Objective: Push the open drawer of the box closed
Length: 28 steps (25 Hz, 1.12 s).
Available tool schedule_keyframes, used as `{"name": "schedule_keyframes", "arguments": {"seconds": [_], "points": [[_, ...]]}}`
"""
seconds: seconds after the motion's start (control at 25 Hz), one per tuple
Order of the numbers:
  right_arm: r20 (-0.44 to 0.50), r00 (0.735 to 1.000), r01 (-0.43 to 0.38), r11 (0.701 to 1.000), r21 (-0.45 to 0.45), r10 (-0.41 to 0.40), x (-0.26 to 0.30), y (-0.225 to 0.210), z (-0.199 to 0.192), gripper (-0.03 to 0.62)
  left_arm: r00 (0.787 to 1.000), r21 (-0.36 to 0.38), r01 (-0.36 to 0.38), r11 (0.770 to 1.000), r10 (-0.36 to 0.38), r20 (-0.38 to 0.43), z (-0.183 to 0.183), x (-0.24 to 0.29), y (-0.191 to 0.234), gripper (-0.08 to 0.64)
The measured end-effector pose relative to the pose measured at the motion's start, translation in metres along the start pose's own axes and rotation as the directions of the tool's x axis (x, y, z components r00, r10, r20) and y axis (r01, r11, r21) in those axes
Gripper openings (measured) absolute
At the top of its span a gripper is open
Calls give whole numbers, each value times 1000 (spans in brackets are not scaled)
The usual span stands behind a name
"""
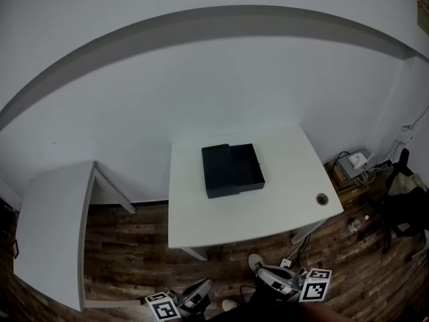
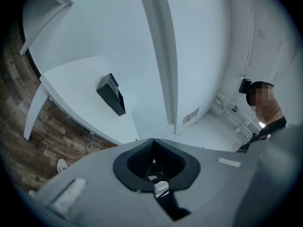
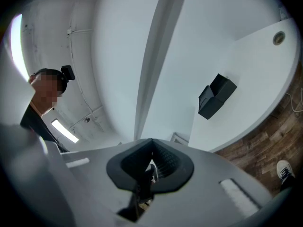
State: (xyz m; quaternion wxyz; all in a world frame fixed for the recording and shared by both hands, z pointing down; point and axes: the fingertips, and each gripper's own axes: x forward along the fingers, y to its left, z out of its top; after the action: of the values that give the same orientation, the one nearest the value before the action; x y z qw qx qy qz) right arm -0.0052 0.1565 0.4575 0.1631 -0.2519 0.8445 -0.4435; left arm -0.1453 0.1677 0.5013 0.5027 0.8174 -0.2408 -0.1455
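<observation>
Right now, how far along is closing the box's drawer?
Done: nothing yet. The drawer stands pulled out of the black box on the white table. In hand: nothing; the left gripper and right gripper are both shut, empty and well short of the table. To do: reach the drawer and push it in.

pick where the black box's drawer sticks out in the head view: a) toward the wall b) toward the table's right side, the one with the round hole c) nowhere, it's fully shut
b: the drawer shows as an open tray jutting from the black box toward the table edge with the round hole.
</observation>
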Motion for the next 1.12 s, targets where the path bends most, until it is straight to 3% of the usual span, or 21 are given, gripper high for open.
{"name": "schedule_keyframes", "arguments": {"seconds": [0.36,0.76,1.12], "points": [[-35,999,-21,999,47,23,14,-36,52,5,994,55,-106,993,103,45,54,42,31,2],[-36,999,26,994,103,-22,16,-96,112,5,959,108,-272,956,260,115,150,100,101,2],[4,998,68,988,138,-70,9,-146,163,5,891,216,-454,864,446,86,221,151,173,41]]}}
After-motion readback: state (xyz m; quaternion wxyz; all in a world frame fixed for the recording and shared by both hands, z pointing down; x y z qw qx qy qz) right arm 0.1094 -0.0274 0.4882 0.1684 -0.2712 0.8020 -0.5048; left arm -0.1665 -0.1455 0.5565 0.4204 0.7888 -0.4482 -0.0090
